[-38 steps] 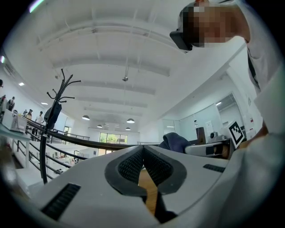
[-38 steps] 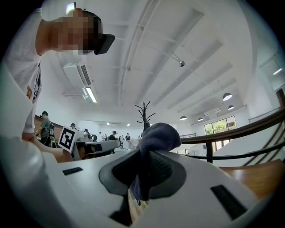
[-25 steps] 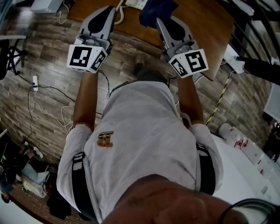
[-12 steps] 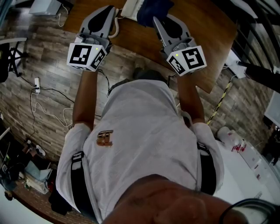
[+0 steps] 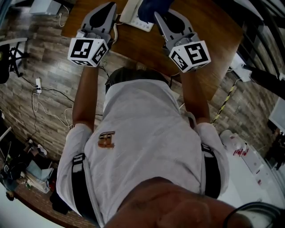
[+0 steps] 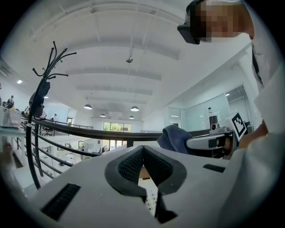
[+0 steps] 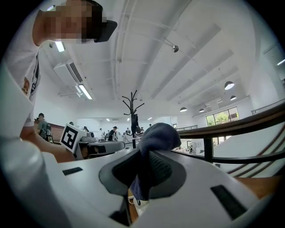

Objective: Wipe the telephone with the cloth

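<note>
Since a second ago we moved both grippers forward, so the right gripper [image 5: 164,15], clamped on the cloth [image 5: 149,5], now reaches the telephone [image 5: 131,13] on the worktop [image 5: 209,40], the left gripper [image 5: 109,5] is closed and empty, and wiping seems barely begun.

Soft matt cloth [image 7: 155,136] — seemingly plastic telephone [image 5: 132,16]
</note>
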`<state>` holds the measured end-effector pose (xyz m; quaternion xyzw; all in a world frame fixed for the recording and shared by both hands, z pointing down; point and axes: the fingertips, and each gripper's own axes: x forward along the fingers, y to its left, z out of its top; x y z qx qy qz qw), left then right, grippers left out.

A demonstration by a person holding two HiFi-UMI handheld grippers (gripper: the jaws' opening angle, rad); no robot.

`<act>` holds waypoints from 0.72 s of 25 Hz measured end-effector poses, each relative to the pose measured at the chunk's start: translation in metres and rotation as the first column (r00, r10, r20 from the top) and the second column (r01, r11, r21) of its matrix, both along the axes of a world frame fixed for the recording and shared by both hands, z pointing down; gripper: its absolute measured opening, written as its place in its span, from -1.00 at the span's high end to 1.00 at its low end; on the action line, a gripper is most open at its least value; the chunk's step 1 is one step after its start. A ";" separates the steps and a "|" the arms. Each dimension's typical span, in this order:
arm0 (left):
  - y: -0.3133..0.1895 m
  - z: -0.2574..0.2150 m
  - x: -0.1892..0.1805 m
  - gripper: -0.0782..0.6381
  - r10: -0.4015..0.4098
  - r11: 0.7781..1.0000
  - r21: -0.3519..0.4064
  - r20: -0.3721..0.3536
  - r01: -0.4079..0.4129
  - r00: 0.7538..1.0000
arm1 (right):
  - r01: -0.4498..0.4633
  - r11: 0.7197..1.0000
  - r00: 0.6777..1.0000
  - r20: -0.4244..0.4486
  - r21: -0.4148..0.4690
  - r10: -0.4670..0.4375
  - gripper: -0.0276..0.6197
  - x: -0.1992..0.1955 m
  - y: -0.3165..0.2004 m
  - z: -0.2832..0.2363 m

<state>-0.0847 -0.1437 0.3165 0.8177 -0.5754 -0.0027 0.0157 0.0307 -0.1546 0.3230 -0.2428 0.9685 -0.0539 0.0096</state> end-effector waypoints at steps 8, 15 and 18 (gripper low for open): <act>-0.040 0.021 -0.010 0.73 0.027 0.997 -0.076 0.027 -0.025 0.999 | -0.033 0.999 0.999 -0.023 -0.034 0.032 0.73 -0.012 -0.033 0.010; -0.068 0.041 -0.019 0.73 0.078 0.984 -0.165 0.042 -0.070 0.996 | -0.071 0.995 0.995 -0.068 -0.064 0.066 0.73 -0.030 -0.053 0.019; -0.084 0.058 -0.026 0.72 0.094 0.973 -0.216 0.054 -0.080 0.994 | -0.091 0.991 0.993 -0.088 -0.102 0.082 0.73 -0.038 -0.070 0.033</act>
